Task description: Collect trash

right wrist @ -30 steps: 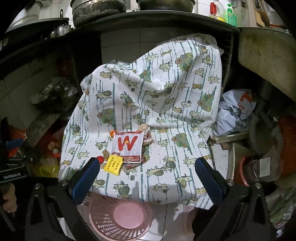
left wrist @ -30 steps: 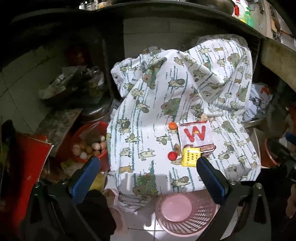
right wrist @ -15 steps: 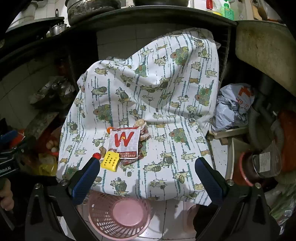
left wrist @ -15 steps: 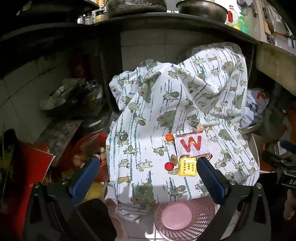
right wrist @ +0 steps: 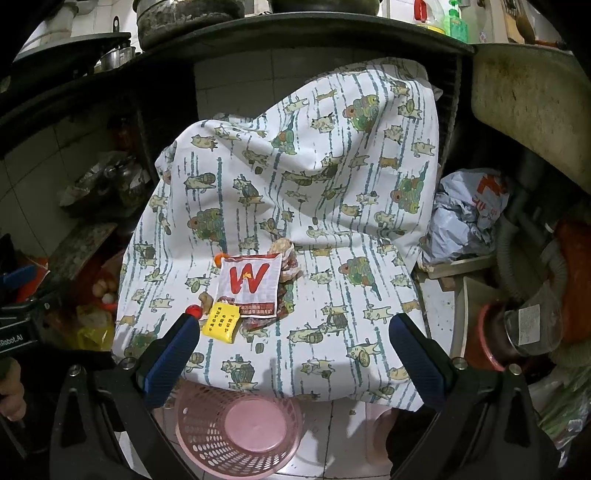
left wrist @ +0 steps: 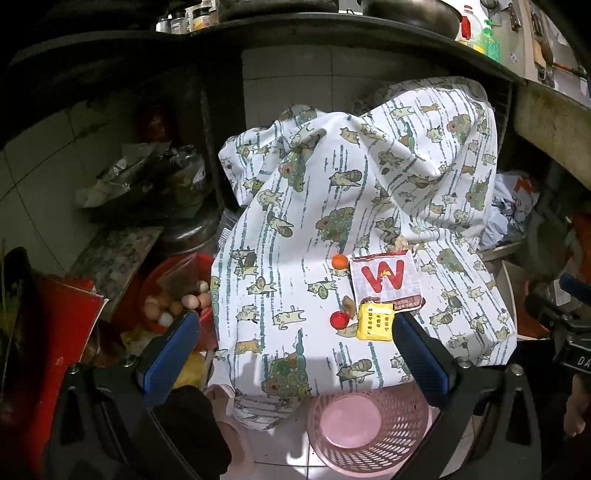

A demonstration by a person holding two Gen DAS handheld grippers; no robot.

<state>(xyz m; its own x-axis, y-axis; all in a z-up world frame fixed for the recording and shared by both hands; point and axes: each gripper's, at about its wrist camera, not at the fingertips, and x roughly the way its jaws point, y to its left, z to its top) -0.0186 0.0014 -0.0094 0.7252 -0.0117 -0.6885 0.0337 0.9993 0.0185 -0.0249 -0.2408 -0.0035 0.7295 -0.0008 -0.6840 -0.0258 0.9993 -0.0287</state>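
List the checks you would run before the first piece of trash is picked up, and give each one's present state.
1. Left gripper open and empty: ok.
2. Right gripper open and empty: ok.
3. Trash in plain sight on the patterned cloth, namely W wrapper, yellow packet, red cap, orange cap: ok.
4. Pink basket upright with mouth unobstructed: ok.
5. Scraps under the wrapper identified: cannot tell.

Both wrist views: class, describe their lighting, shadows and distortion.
Left wrist view: cloth brightly lit, surroundings dark, shelf bowed by fisheye. Right wrist view: same contrast, tool shadow falling on the cloth's front edge, corners black.
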